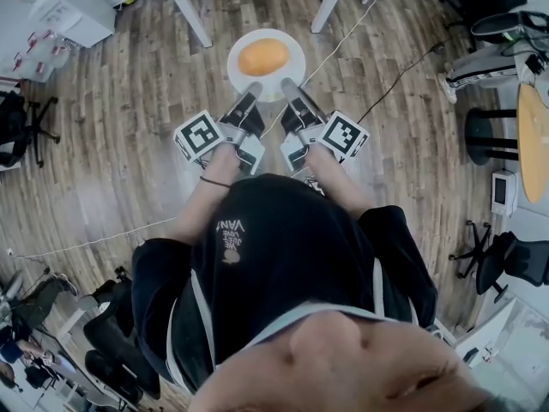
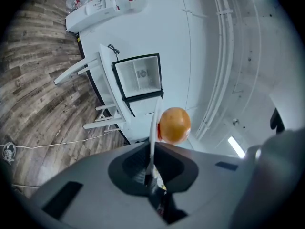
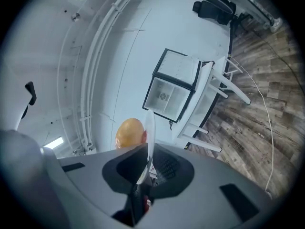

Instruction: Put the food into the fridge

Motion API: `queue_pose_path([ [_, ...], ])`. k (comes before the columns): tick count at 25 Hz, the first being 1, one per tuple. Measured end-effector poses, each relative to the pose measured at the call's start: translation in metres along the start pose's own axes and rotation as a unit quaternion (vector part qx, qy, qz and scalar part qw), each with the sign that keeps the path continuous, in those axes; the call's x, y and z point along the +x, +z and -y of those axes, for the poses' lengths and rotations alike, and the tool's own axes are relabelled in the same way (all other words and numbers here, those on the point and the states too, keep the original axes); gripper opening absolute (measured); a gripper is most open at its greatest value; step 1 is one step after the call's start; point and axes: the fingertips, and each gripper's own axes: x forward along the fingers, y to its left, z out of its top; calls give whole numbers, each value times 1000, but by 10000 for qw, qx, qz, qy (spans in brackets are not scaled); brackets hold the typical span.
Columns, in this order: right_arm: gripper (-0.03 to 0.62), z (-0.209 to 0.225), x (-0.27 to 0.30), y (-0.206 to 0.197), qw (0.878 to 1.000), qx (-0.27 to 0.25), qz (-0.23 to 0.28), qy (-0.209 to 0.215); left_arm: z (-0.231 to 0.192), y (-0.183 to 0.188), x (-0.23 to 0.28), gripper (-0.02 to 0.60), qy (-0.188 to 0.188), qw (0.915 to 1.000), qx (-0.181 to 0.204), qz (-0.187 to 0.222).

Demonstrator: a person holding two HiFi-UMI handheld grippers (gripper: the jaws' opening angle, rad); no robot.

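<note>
Grey-brown wood-plank floor (image 1: pixel 129 127) fills the head view. Slanted white table legs (image 1: pixel 190 15) stand at top centre. A black wheeled office chair (image 1: pixel 21 123) sits at the left edge and a second black chair (image 1: pixel 515 260) at lower right, below a round light-wood tabletop (image 1: pixel 533 140). A thin white cable (image 1: pixel 86 243) crosses the floor at left. In the left gripper view, a plain white wall (image 2: pixel 190 42) carries white pipes (image 2: pixel 224 56) and a lit strip light (image 2: pixel 236 146).
</note>
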Motion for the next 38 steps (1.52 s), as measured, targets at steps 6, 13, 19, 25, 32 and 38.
queue_pose_path([
  [6, 35, 4, 38, 4, 9999, 36, 62, -111, -10, 37, 10, 31, 44, 10000, -28, -81],
  [13, 35, 15, 68, -1, 9994, 140, 129, -273, -23, 67, 14, 31, 36, 9999, -26, -136],
  [19, 35, 10, 94, -3, 9998, -11, 178, -95, -31, 90, 13, 31, 71, 9996, -20, -281],
  [25, 35, 19, 103, 3, 9994, 19, 245, -243, -38, 100, 24, 31, 59, 9993, -53, -370],
  [32, 35, 35, 124, 14, 9990, 147, 193, -376, -47, 117, 43, 31, 109, 9993, -110, -344],
  [38, 35, 44, 152, 36, 9990, 163, 135, -399, -47, 141, 71, 31, 68, 9994, -164, -301],
])
